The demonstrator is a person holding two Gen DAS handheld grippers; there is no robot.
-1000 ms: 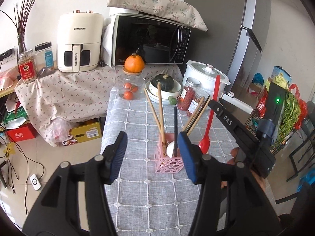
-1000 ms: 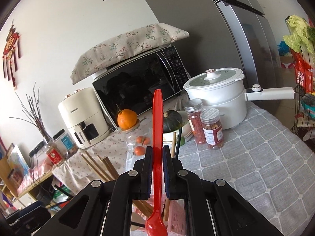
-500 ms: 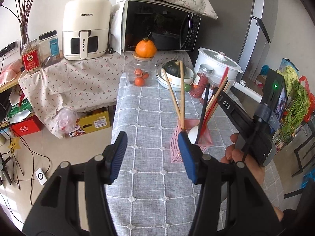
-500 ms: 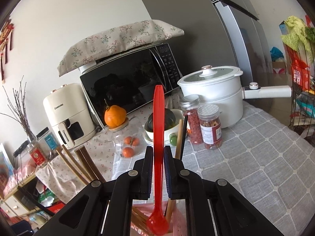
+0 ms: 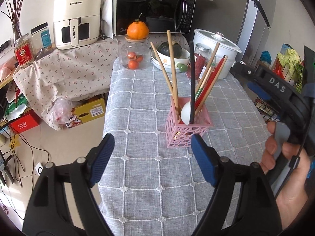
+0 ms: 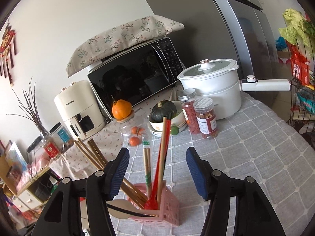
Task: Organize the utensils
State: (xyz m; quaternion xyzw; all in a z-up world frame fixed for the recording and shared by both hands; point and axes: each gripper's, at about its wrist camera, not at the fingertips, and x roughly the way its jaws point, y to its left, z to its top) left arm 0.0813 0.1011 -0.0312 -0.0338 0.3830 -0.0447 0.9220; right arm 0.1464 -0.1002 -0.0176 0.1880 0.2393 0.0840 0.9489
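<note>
Grey checked tablecloth (image 6: 246,137), red spoon (image 6: 164,151) between opening right fingers (image 6: 195,169), untouched

1. Desk covering (image 5: 149,169): woven grey cloth, matt, coarse weave, with a raised white stitched grid.
2. Utensil holder (image 5: 188,132): pink plastic, perforated walls, slight sheen.
3. Chopsticks (image 5: 172,68): bare wood, matt; one pair (image 6: 147,169) in a paper sleeve.
4. Red spoon (image 6: 164,153): glossy smooth plastic.
5. White spoon (image 5: 186,113): smooth, glossy finish.
6. Left gripper (image 5: 152,157) fingers (image 5: 101,158): ribbed blue pads on matt black plastic arms.
7. Jar (image 5: 134,56): clear glass, wooden lid.
8. Microwave (image 6: 135,78): glossy black door, reflective; floral cloth cover on top.
9. Pot (image 6: 212,90): smooth white shell, glass lid.
</note>
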